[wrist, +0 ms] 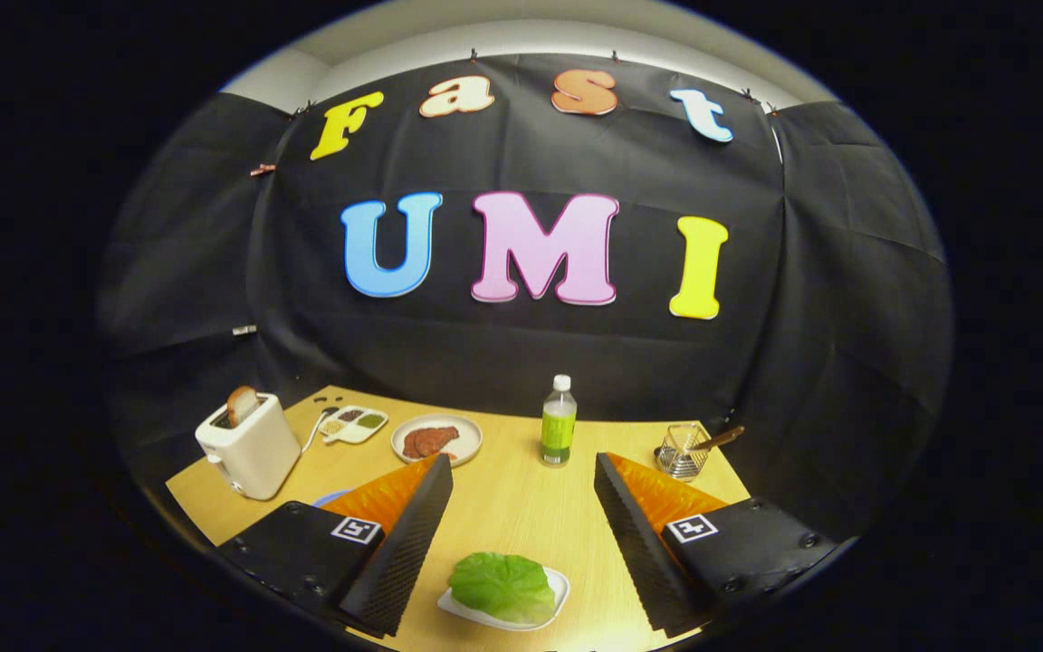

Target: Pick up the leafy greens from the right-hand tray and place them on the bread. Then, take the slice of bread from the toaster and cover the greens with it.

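Fingers (pixel 521 507) spread wide, straddling the lettuce leaf (pixel 503 586) on its near tray (pixel 559 593), likely lined up to grab; toaster (pixel 250 448) far left.

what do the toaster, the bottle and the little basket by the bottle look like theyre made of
Toaster: probably smooth plastic, off-white with a soft sheen and rounded corners. Bottle: likely clear plastic, with a white cap and green contents or label showing. Basket: thin metal wire, see-through mesh with bright glints; a brown, possibly wooden, handle sticks out. The open gripper touches none of them.
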Demonstrator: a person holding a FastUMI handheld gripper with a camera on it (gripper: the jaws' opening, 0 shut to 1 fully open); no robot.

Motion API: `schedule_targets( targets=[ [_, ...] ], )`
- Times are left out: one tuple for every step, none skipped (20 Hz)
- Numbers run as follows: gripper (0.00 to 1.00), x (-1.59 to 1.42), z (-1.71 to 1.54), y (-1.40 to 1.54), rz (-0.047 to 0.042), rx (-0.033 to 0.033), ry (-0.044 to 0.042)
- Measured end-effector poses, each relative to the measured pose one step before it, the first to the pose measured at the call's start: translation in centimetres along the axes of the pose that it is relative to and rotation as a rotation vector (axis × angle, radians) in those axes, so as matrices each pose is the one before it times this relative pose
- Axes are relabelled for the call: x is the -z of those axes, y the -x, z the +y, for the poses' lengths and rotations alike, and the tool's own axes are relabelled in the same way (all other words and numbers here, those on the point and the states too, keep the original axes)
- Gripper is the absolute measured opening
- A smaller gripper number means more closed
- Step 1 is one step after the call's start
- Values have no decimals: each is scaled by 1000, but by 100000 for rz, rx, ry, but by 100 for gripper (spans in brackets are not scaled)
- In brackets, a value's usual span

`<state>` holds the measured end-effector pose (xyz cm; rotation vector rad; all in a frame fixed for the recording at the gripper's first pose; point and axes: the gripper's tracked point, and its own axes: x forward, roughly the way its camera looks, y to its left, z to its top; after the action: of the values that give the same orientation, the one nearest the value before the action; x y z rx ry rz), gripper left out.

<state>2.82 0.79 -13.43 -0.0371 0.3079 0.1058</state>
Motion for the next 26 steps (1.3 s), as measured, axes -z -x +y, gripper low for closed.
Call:
schedule_targets(
  targets=[
    [98, 1355, 210, -471, 3202, -1111, 554],
    [98, 1128, 171, -387, 2438, -1326, 526],
    [98, 1322, 257, -565, 2394, -1406, 765],
    [98, 1072, 188, -477, 2376, -1230, 977],
    [98, 1271, 32, -819, 2737, -1152, 1237],
    [98, 1323, 100, -808, 2892, -1346, 922],
    [98, 1161, 178, -613, 2713, -1448, 672],
    [98, 1605, 100, -484, 2874, -1151, 669],
    [98, 1360, 190, -568, 2855, -1418, 202],
    [98, 1010, -2, -710, 2640, -1167, 330],
    [98, 992, 102, -763, 2559, -1350, 595],
    [98, 883, 59, -830, 2442, -1285, 886],
    [98, 804, 88, -770, 2167, -1209, 1146],
    [98, 902, -7, -589, 2132, -1015, 1275],
    [98, 837, 147, -611, 2103, -1144, 1286],
    [98, 797, 150, -550, 1861, -971, 1228],
    [99, 905, 152, -543, 2167, -890, 1132],
    [99, 801, 9, -356, 2116, -884, 977],
    [99, 747, -10, -416, 1856, -518, 954],
    [98, 670, -69, -363, 1554, -200, 930],
    [98, 650, -90, -379, 1606, -38, 880],
    [98, 573, -136, -303, 1720, -118, 536],
    [98, 753, -221, -330, 1672, 2, 348],
    [99, 753, -32, -90, 1604, -318, -231],
    [98, 596, -55, -135, 1875, -640, -529],
    [98, 453, 384, 158, 1841, -1620, -1745]
  ],
)
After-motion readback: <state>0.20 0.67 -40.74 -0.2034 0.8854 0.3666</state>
